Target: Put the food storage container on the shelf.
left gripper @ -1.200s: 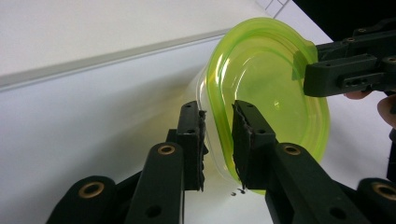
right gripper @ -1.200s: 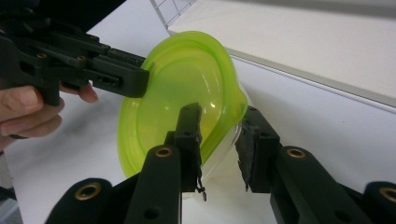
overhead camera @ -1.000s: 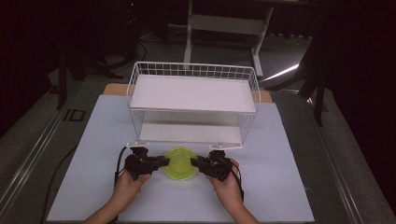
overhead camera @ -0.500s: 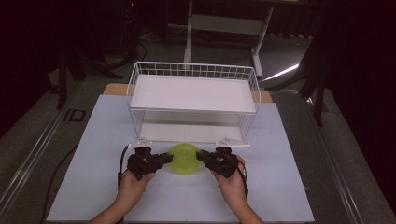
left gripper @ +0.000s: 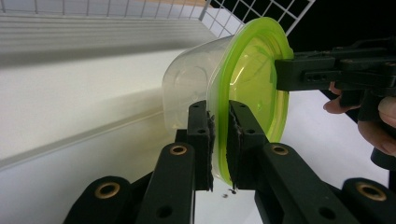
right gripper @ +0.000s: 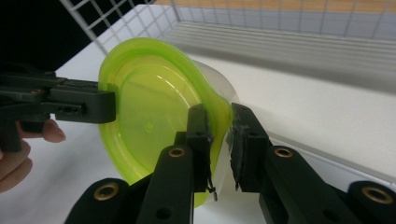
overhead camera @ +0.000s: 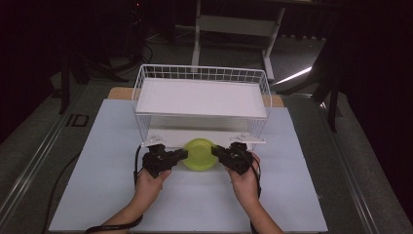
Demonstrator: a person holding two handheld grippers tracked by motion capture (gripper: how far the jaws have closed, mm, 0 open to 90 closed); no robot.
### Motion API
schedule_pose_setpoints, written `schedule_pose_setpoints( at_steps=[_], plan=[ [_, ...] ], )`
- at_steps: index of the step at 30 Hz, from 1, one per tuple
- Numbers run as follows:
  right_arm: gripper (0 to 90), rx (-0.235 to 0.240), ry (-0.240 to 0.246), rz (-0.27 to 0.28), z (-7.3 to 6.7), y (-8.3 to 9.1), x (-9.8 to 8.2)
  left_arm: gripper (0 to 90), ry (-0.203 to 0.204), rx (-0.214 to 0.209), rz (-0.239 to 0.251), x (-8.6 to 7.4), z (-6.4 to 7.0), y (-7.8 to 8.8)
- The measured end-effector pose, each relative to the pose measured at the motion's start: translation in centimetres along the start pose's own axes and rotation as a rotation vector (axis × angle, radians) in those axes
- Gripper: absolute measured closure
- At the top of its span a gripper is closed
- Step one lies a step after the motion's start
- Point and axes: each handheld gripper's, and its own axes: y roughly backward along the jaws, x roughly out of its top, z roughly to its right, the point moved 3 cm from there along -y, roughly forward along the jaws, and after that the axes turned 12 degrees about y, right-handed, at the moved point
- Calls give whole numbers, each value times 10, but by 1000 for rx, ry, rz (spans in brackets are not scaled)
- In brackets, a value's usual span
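The container [overhead camera: 199,153], a clear plastic tub with a lime-green lid, looks light, thin-walled and slippery, so its stiff lid rim is the best hold. It hangs tilted just before the wire rack [overhead camera: 202,100], mid-counter. The left tool [left gripper: 218,140] and right tool [right gripper: 219,140] each pinch opposite rim edges

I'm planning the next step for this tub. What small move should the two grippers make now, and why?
Probably carry the lidded tub forward toward the lower shelf of the wire rack. The left gripper and right gripper clamp its green rim on opposite sides, tub tipped, close before the rack.
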Motion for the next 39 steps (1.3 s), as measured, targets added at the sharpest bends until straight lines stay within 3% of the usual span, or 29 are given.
schedule_pose_setpoints(
  at_steps=[13, 20, 28, 30, 36, 39],
  plan=[
    [786, -45, -37, 2, 16, -24, -1, 816, -12, 26, 23, 10, -20, -22],
    [786, -64, -47, -2, 22, -36, -3, 815, 7, 28, 30, 12, -31, -31],
    [790, -69, -53, 30, 25, -38, 5, 810, 25, 17, 52, 22, -37, -33],
    [784, -74, -43, 35, 24, -39, 6, 805, 30, 15, 59, 23, -38, -34],
    [760, -119, 0, 48, 27, -42, 7, 780, -4, 32, 76, 26, -36, -37],
    [674, -156, 5, 51, 30, -45, 5, 753, 4, 46, 90, 26, -37, -39]
  ],
)
